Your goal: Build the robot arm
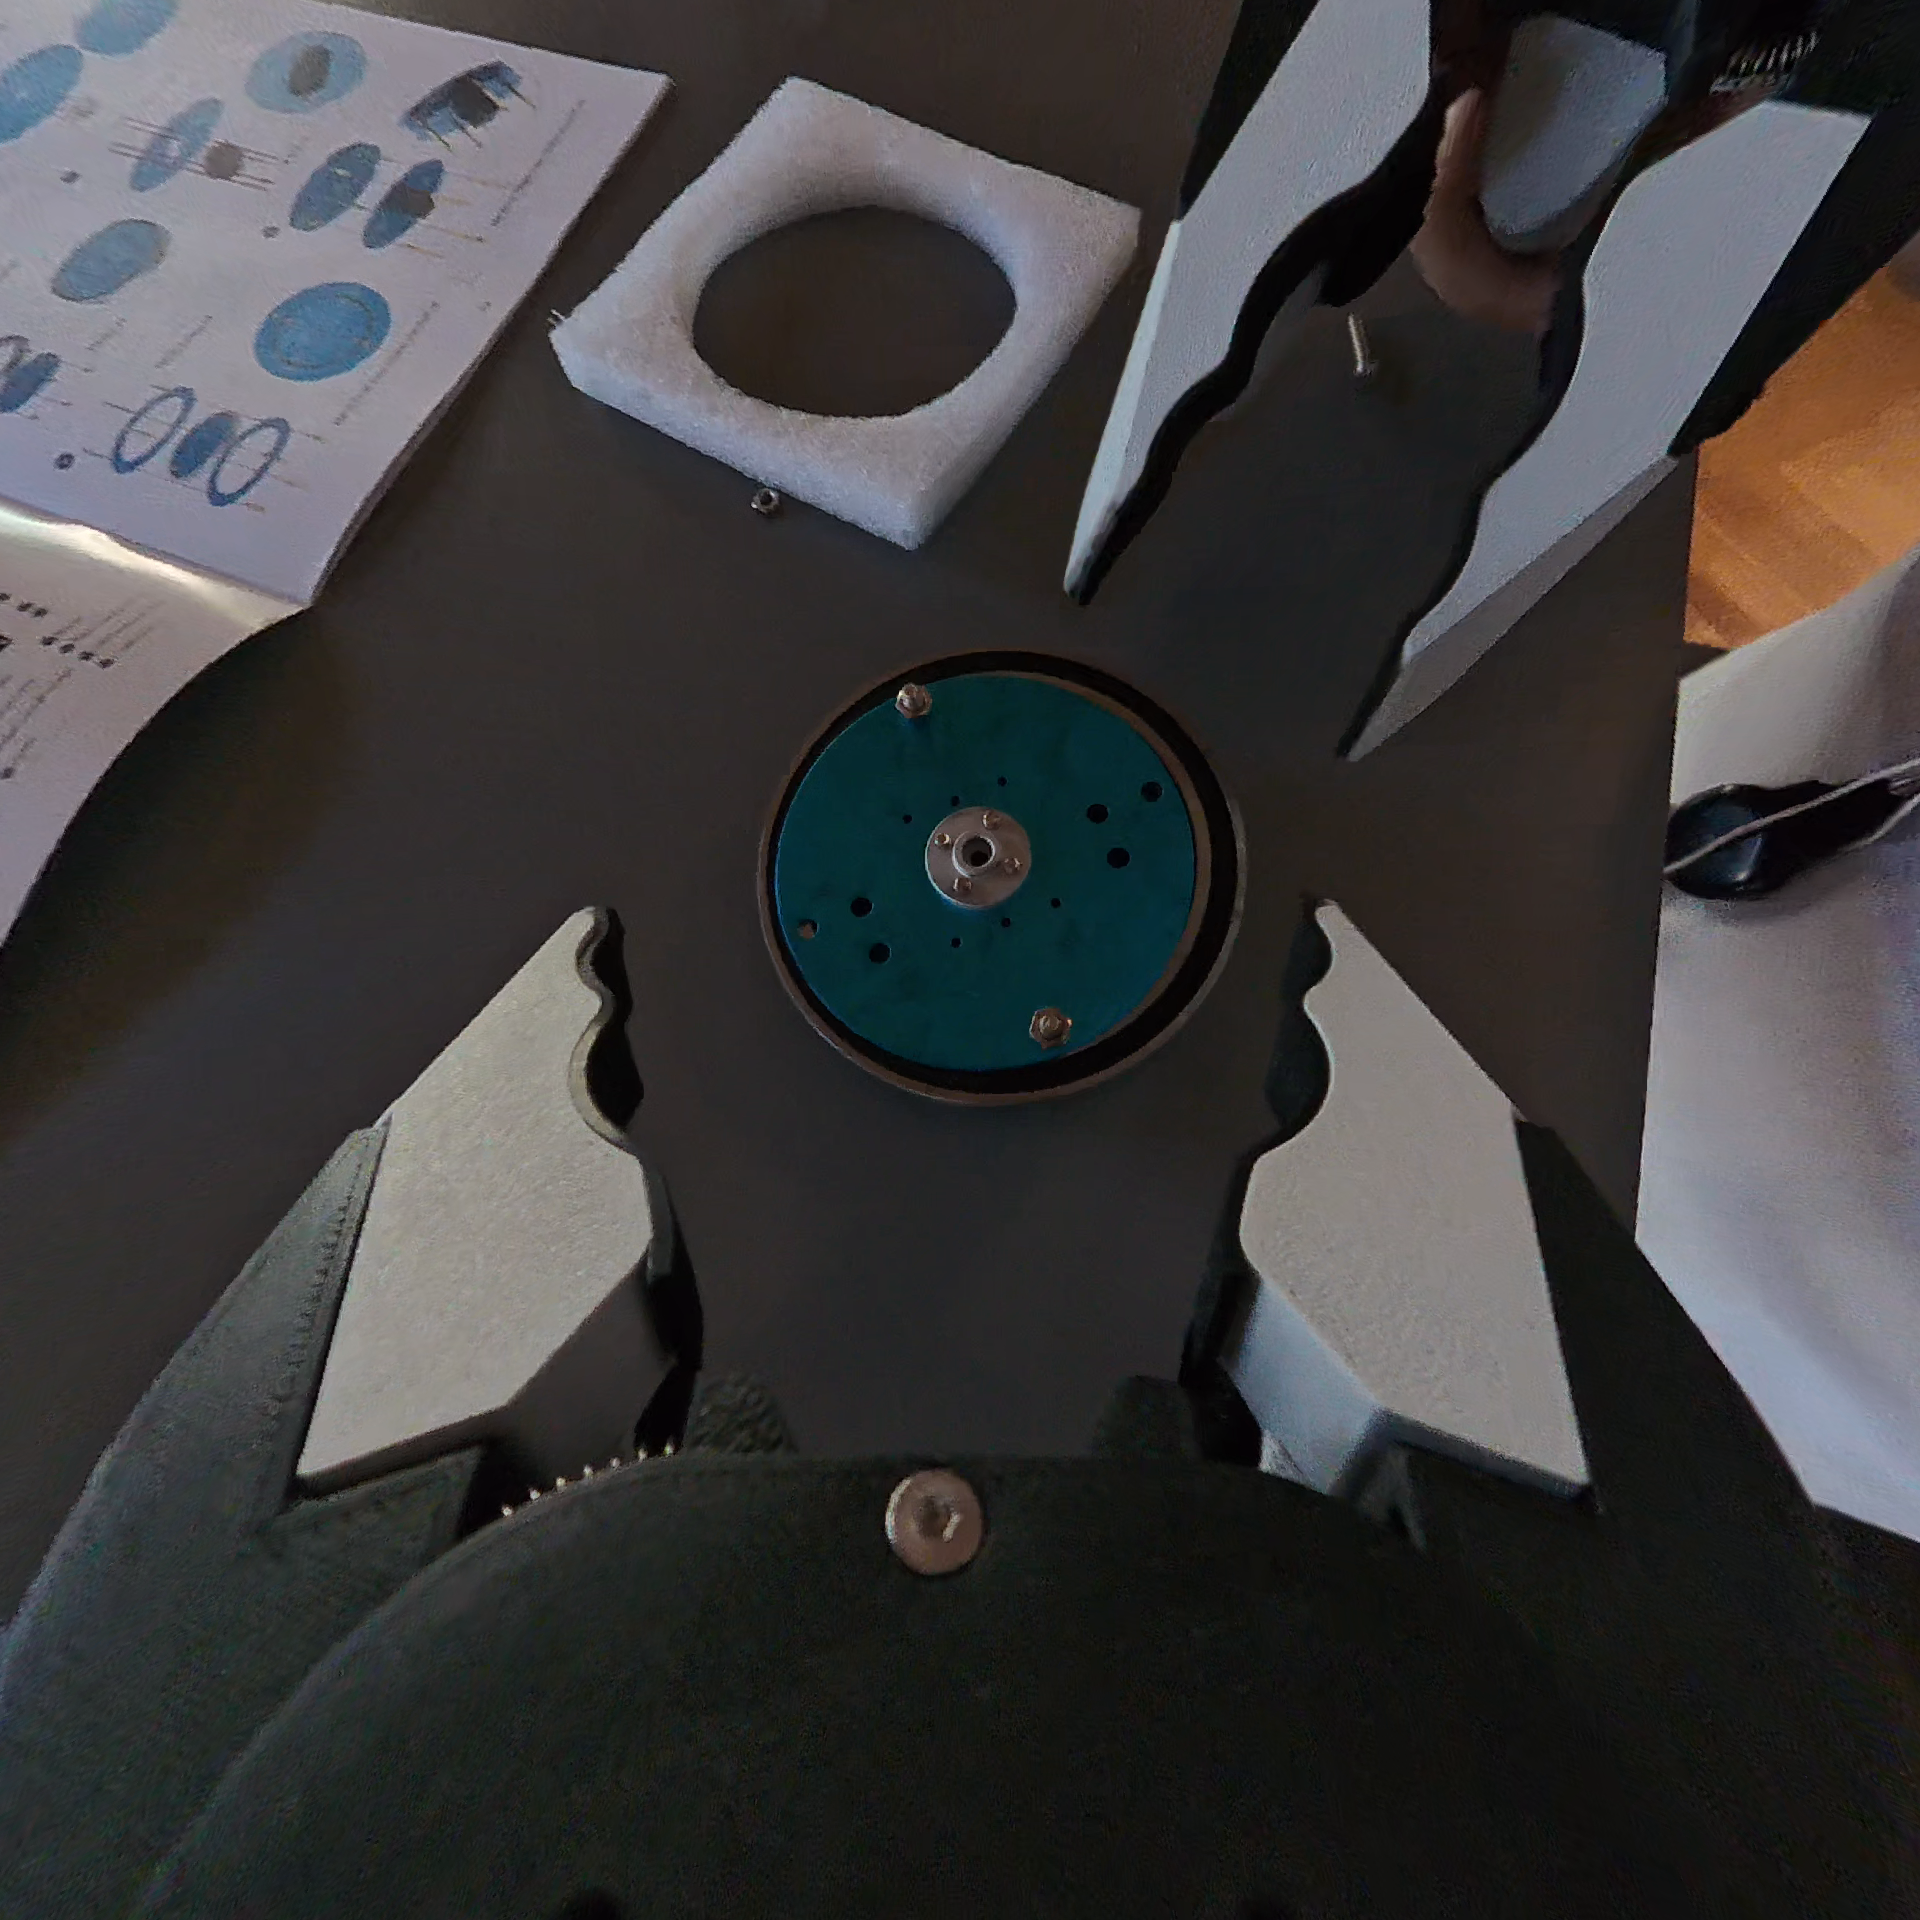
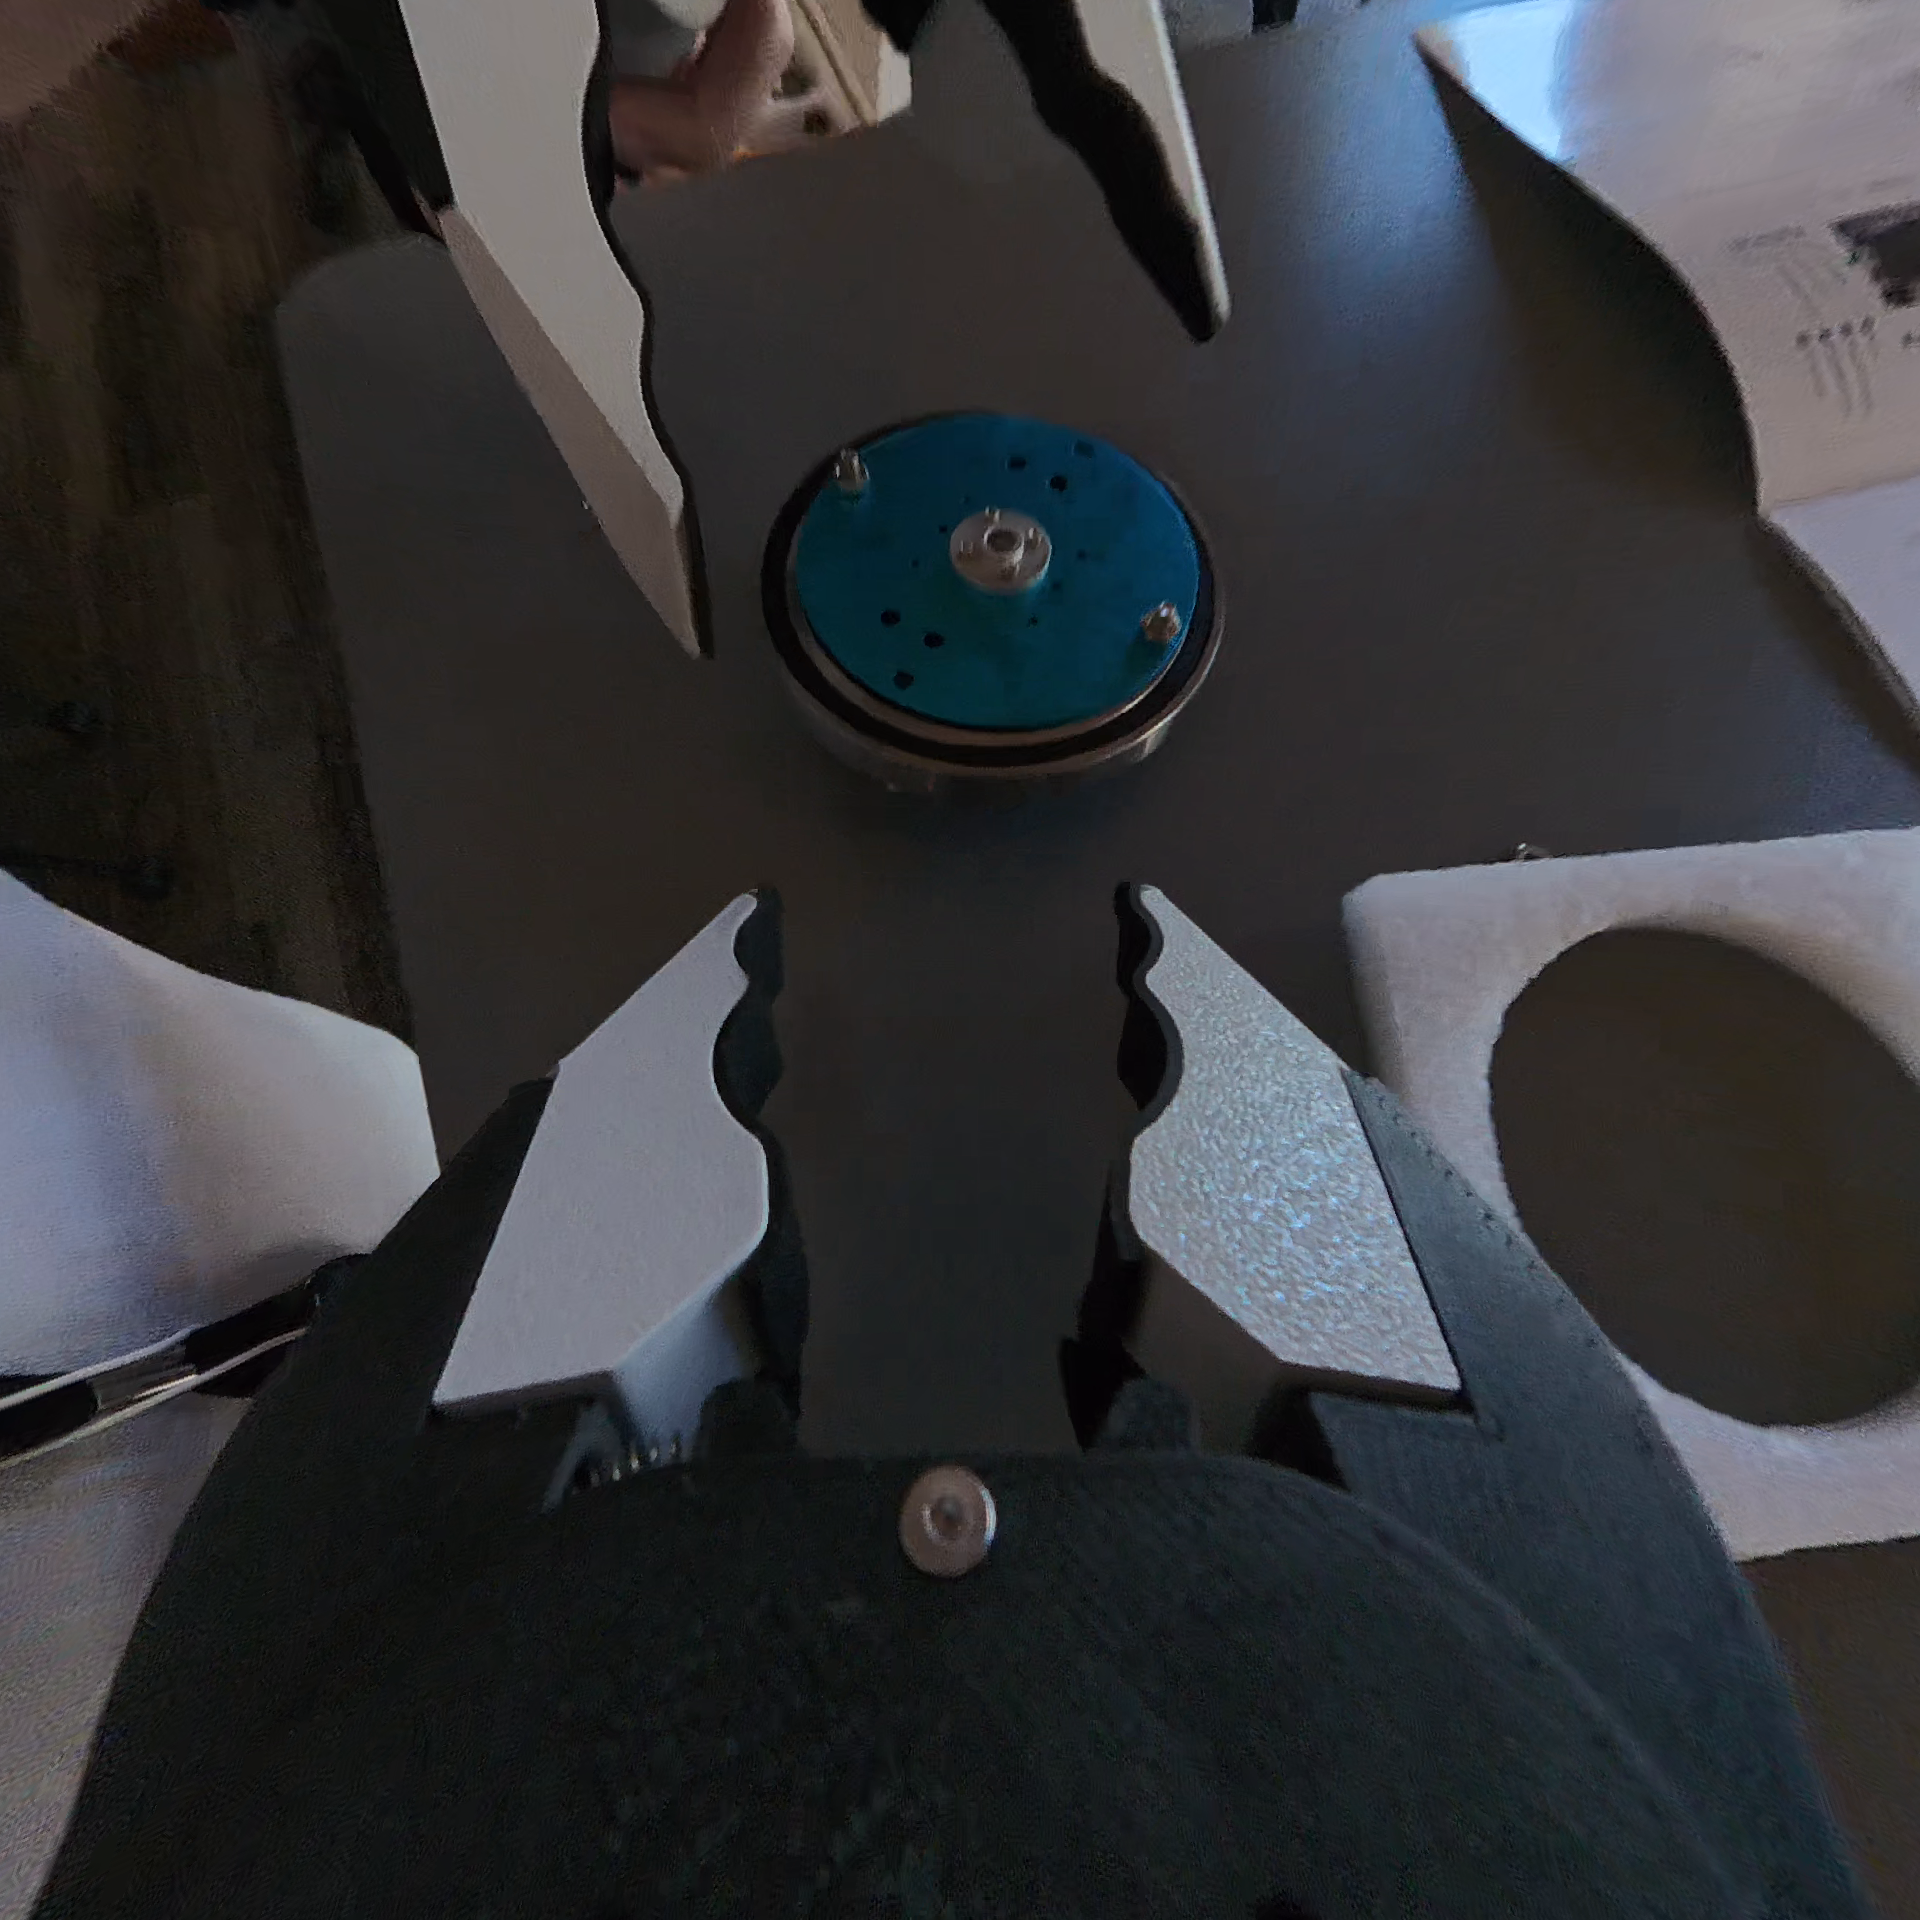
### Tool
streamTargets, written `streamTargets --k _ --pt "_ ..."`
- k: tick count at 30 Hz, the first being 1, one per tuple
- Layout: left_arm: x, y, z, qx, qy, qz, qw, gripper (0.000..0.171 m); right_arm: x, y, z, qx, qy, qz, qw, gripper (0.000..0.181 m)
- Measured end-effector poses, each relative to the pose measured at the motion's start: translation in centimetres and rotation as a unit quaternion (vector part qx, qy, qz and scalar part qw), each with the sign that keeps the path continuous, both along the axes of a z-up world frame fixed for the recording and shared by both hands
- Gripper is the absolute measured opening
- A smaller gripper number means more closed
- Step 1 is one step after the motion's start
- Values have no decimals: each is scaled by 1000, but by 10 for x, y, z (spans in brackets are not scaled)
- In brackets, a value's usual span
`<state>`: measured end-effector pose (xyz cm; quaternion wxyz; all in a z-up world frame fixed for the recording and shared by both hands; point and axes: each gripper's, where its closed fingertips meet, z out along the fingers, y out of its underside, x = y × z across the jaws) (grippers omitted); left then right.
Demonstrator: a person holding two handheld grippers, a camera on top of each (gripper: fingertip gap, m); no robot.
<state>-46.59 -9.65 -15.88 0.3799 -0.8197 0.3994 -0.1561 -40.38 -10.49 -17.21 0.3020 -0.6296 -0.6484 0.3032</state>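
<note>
The counter [image 1: 520, 810] is dark grey and flat. A round disc [image 1: 997, 878] with a blue top lies in the middle of it. The disc has small holes, a silver hub in the centre and two little nuts near its rim. A white foam square [image 1: 644, 343] with a big round hole lies behind the disc. A tiny nut [image 1: 766, 501] sits on the counter just beside the foam. A small screw [image 1: 1359, 348] lies farther to the right. An open booklet [image 1: 208, 312] with blue pictures lies at the left. A white cloth [image 1: 1787, 1091] lies at the right edge, with a black clip [image 1: 1725, 847] on it.
</note>
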Motion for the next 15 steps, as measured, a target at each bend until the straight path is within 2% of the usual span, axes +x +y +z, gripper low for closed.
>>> streamTargets --k 3,7,11,15 --pt "5 -1 -8 -30 17 -19 999 124 -1 -2 -12 4 -15 -13 1000 62" --pt "9 -2 -10 -51 8 -25 998 119 -5 -3 -11 3 -5 -28 1000 58" --pt "11 -1 -10 -41 -2 -28 999 101 -7 -1 -11 3 -4 -41 999 57" --pt "11 -2 -10 -29 -7 -31 999 99 -7 -1 -11 -2 -5 -45 999 57"
